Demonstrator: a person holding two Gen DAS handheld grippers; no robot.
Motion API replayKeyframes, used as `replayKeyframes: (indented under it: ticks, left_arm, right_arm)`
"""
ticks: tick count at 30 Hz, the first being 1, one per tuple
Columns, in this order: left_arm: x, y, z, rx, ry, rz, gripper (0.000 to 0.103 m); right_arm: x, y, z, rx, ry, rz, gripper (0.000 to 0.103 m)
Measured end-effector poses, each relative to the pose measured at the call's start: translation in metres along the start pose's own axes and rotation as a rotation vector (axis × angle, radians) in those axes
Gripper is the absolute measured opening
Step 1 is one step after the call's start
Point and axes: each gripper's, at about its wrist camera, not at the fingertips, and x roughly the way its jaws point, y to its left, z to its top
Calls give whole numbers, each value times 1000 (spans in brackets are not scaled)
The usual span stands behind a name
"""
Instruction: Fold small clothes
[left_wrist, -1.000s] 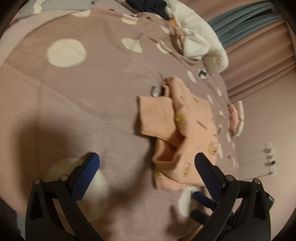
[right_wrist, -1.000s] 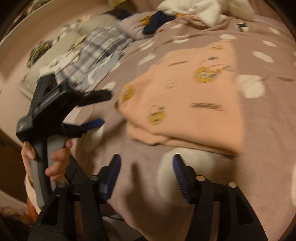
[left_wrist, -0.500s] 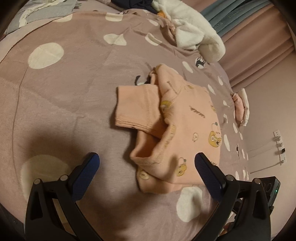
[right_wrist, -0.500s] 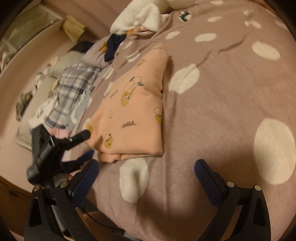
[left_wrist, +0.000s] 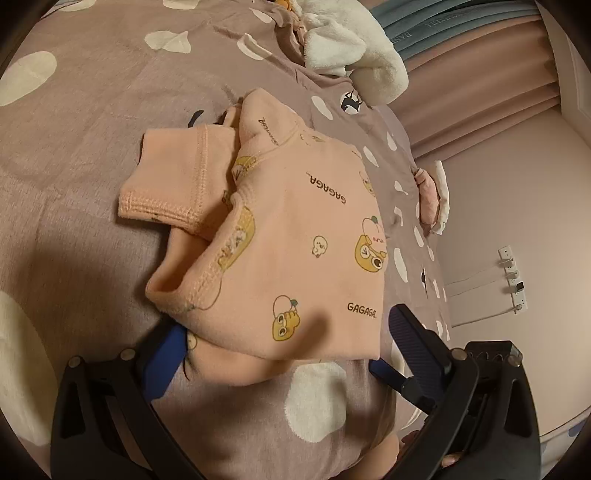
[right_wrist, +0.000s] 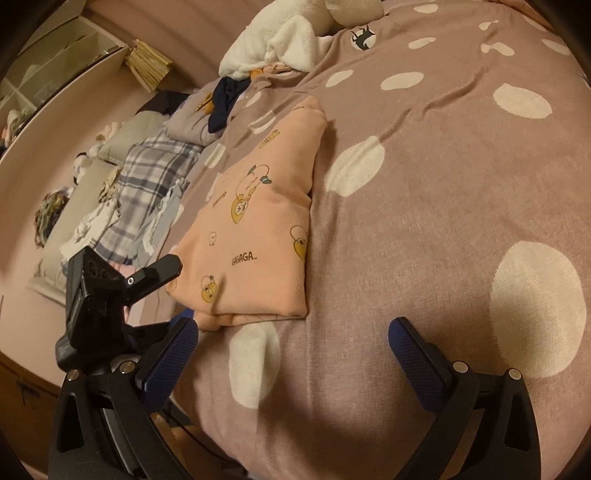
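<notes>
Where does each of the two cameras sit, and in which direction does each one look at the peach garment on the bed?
Left wrist: it sits on the left gripper, low at the near edge of the folded peach garment, facing across the dotted blanket toward the curtains; both open fingers show.
Right wrist: it sits on the right gripper, facing along the bed toward the plaid cloth; its open fingers show.
Shared: the garment, the blanket, the white fleece, and each other's gripper.
</notes>
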Motion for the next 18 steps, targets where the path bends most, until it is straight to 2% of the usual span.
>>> replayKeyframes:
  ticks: [4,7,12,15,18]
  left_arm:
    - [3,1,-1,-2,-8,-5,103]
    - [6,3,2,3,-21,-15,103]
    - [3,10,4,-40,-33,-69,103]
    - [2,11,4,-36,-4,-92,103]
    - [2,8,5,-18,63,-105,103]
  right_arm:
    - [2,-3,0,0,-4,11,102]
    - [4,-8,0,21,-39,32,102]
    - [0,-11,0,56,-56,52,102]
    - [0,-13,0,66,-63,66,102]
    - [2,-12,0,54,-64,64,102]
